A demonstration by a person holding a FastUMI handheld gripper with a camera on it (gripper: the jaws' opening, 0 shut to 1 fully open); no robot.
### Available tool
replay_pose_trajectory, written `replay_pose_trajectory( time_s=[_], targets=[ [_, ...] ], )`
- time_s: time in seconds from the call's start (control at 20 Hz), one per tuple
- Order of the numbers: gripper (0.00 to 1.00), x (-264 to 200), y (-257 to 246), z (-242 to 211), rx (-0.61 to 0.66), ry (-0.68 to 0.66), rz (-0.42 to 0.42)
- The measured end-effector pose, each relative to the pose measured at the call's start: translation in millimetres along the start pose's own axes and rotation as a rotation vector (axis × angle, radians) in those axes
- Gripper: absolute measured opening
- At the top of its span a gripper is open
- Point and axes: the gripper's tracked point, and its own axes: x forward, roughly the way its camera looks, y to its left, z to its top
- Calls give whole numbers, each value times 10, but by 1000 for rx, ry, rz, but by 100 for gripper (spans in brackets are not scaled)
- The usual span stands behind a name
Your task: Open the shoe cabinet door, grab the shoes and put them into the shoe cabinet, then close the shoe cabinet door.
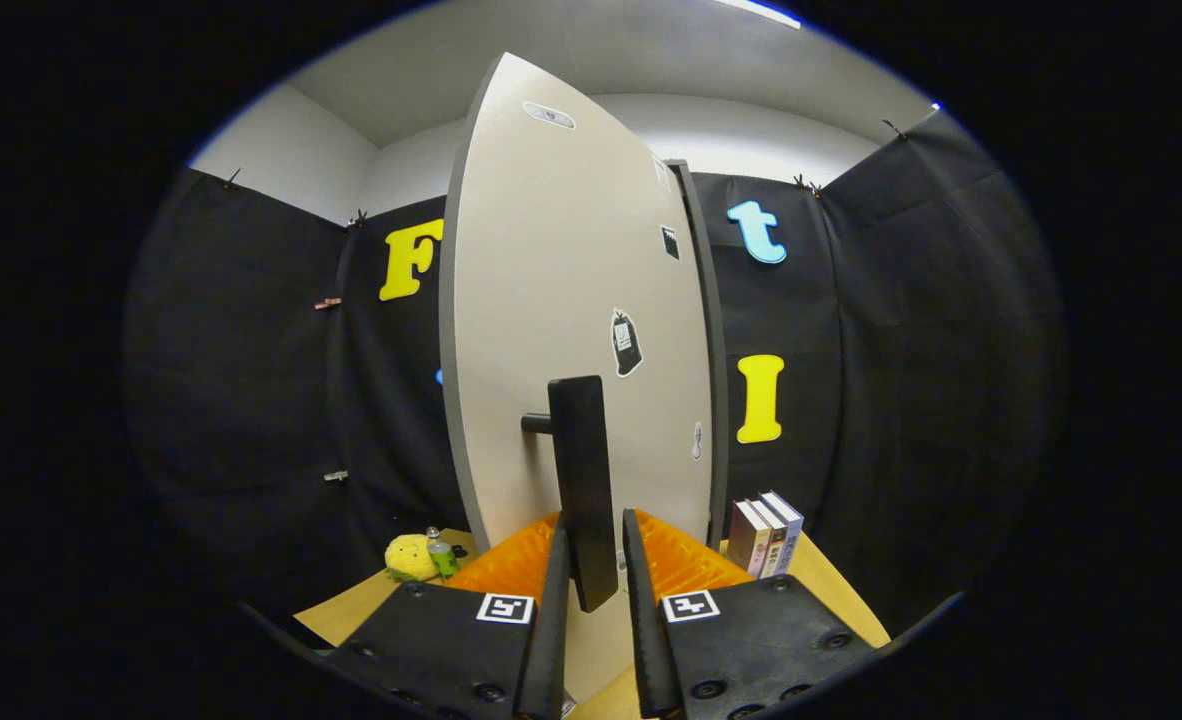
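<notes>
Yellow plush toy (pixel 409 557) beside green can (pixel 442 558); upright books (pixel 766 535) opposite

A staged recording booth, not a real home: black cloth walls (pixel 251 400) were clipped up below a plain white ceiling (pixel 591 60), and a lone cabinet door (pixel 571 330) stood on a tabletop (pixel 351 610) beside props.

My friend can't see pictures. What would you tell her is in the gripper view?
The gripper has its two fingers on either side of the tall black handle of a pale shoe cabinet door, with small gaps showing. Beside the door, books stand on one side and a yellow plush toy with a small green can on the other.
</notes>
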Motion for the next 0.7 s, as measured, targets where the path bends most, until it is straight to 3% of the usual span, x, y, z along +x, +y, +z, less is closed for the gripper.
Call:
replay_pose_trajectory(
  time_s=[0.7],
  targets=[
    [27,-267,-1067,287,-4,-87,-213]
  ],
)
